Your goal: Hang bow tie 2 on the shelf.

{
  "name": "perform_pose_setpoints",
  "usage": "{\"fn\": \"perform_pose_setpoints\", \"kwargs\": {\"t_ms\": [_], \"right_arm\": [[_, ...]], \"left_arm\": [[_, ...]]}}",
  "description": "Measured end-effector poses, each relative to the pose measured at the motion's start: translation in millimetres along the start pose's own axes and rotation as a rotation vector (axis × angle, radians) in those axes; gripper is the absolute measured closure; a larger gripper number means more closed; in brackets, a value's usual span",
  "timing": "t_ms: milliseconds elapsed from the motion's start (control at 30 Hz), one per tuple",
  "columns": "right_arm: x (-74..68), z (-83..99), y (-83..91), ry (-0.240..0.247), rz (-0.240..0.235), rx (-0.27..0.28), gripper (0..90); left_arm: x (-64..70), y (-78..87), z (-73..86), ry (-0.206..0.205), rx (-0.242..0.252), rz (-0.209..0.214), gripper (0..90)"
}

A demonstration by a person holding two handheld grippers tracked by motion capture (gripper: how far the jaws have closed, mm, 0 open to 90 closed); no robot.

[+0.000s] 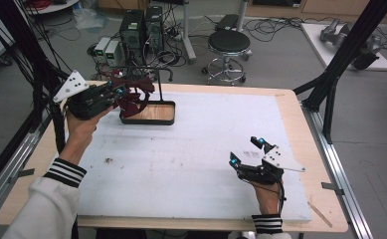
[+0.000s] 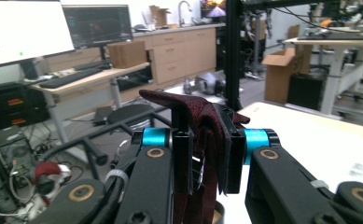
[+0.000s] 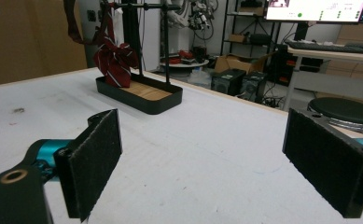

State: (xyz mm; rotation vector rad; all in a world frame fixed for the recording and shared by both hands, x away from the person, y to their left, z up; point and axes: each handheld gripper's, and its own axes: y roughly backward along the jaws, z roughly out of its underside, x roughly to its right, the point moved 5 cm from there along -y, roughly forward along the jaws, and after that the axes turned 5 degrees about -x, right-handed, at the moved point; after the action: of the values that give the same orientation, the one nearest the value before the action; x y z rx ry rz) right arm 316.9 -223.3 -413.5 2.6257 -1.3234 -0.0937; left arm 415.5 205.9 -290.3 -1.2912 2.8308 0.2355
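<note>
A dark red cloth hangs bunched over a black stand with a wooden-bottomed tray at the table's far left. My left gripper is shut on the cloth beside the stand's rail. In the left gripper view the red fabric is pinched between the two black jaws and drapes down between them. My right gripper stands open near the table's front right, with nothing between its pads. The right gripper view shows the stand's tray and the cloth farther off to the left.
A white mat covers most of the wooden table. A black stool and computer towers stand on the floor beyond the far edge. A black frame post rises at the right.
</note>
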Motion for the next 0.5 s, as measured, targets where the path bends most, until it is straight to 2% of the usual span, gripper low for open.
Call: {"fn": "perform_pose_setpoints", "kwargs": {"t_ms": [267,400,500], "right_arm": [[1.1,0.8,3.9,-0.019,0.01,-0.012,11.0],[4.1,1.6,9.0,-0.015,0.023,0.011,11.0],[6.3,6.6,13.5,-0.029,0.033,0.007,11.0]], "left_arm": [[-15.5,-2.1,1.4,0.004,-0.006,-0.056,78.8],[-22.9,-3.6,-1.8,0.011,0.006,-0.085,78.8],[-27.2,-5.0,-3.2,0.011,0.006,-0.104,78.8]]}}
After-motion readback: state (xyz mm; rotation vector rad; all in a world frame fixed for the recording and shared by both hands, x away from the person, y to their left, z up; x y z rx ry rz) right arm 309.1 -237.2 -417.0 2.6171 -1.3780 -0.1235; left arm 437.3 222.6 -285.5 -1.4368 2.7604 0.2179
